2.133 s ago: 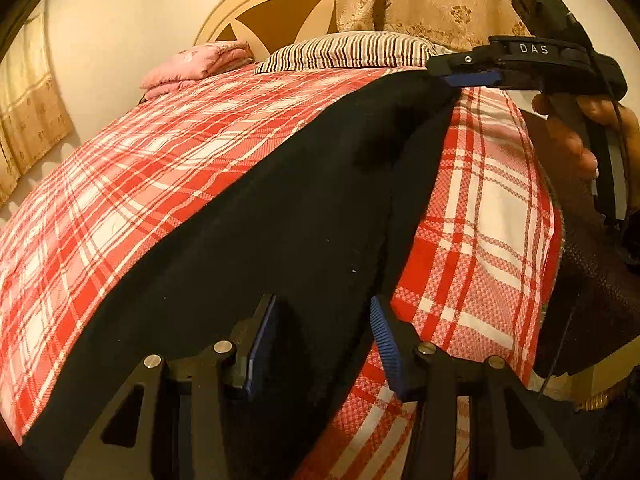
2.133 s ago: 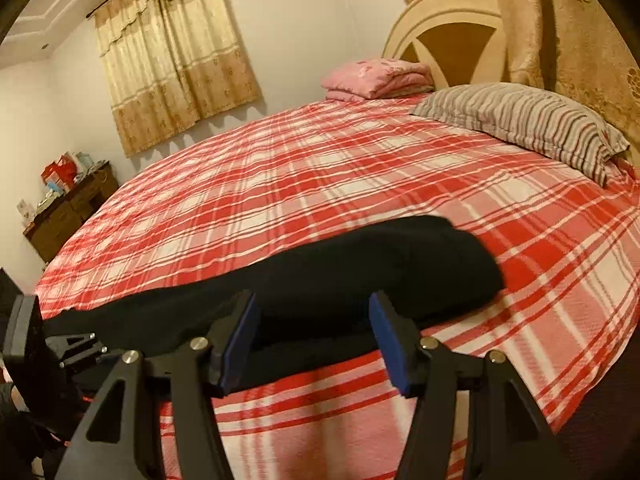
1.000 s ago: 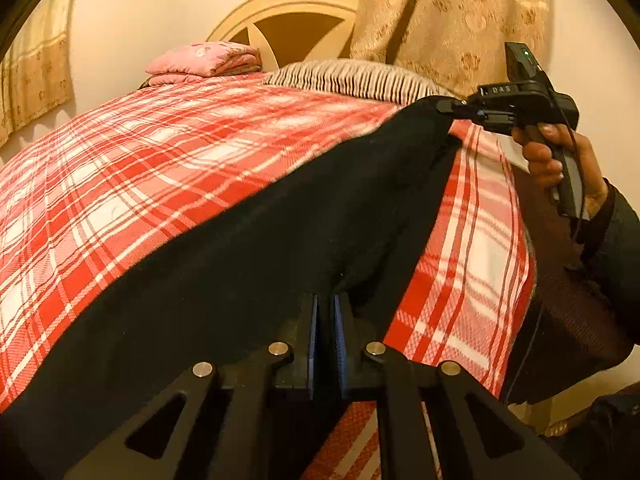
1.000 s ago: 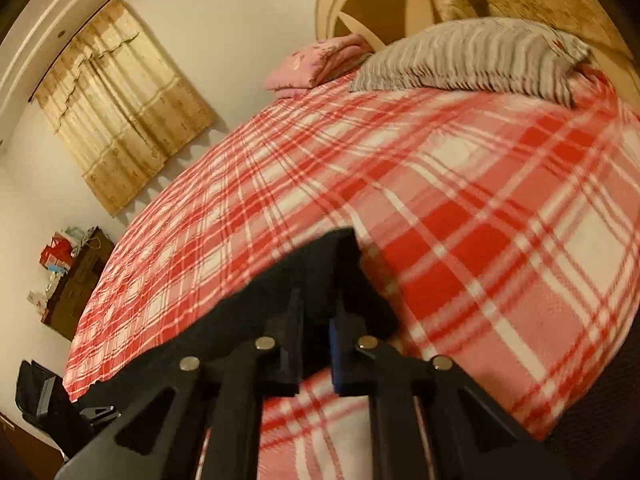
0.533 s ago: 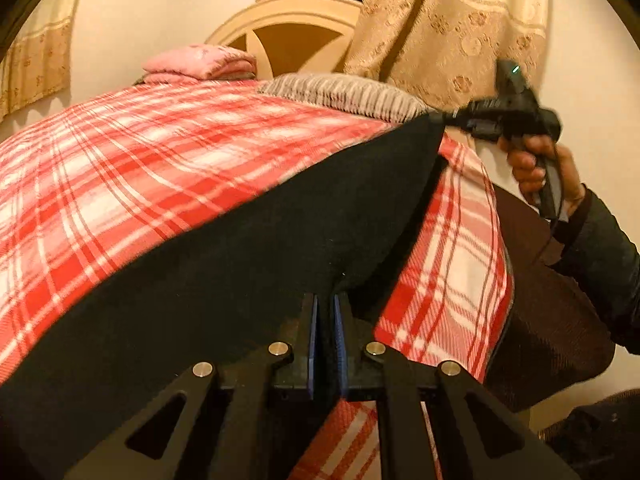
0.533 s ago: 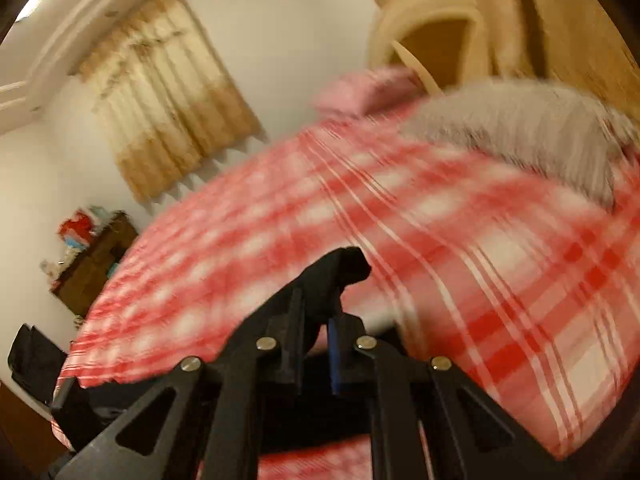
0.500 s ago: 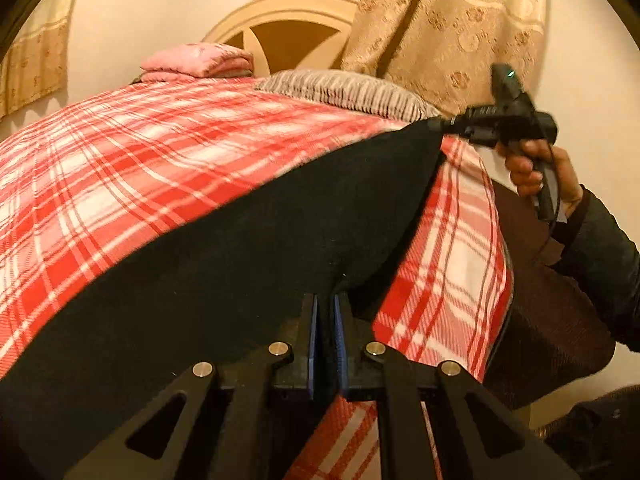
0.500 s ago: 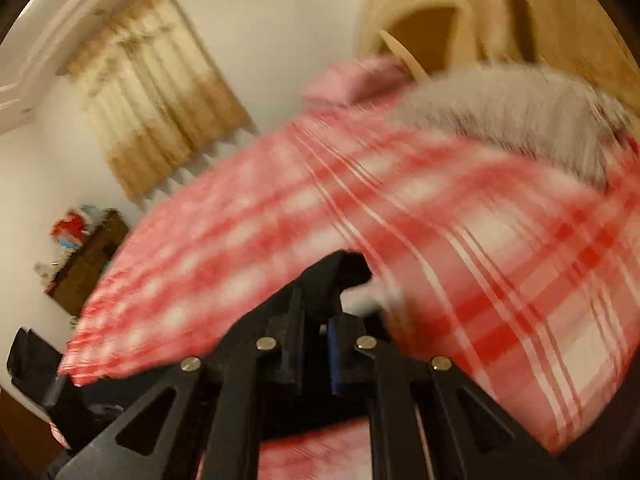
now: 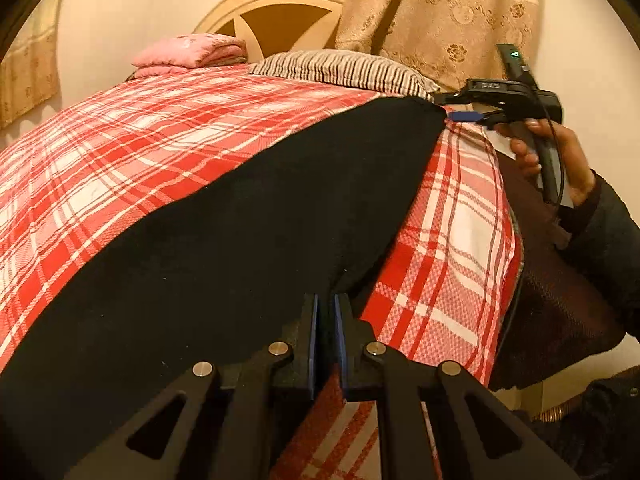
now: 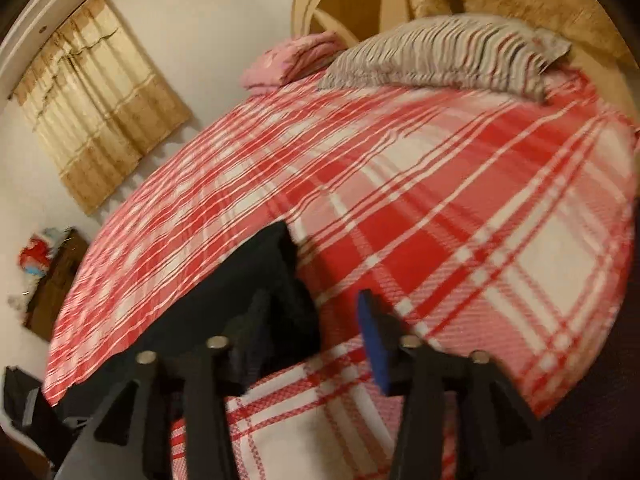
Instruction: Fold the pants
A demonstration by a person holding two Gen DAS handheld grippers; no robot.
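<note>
With the left gripper [image 9: 326,320] clamped on the near edge of the black pants [image 9: 224,240] lying across the plaid bed [image 9: 132,148] and the right gripper [image 10: 320,316] spread apart beside their far end, an uneven one-sided pull could skew the cloth.

The left gripper [image 9: 325,316] has its jaws pressed together, while the right gripper [image 10: 316,312] jaws stand spread apart

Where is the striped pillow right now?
The striped pillow lies at the head of the bed, right of the folded pink blanket, below the headboard.
</note>
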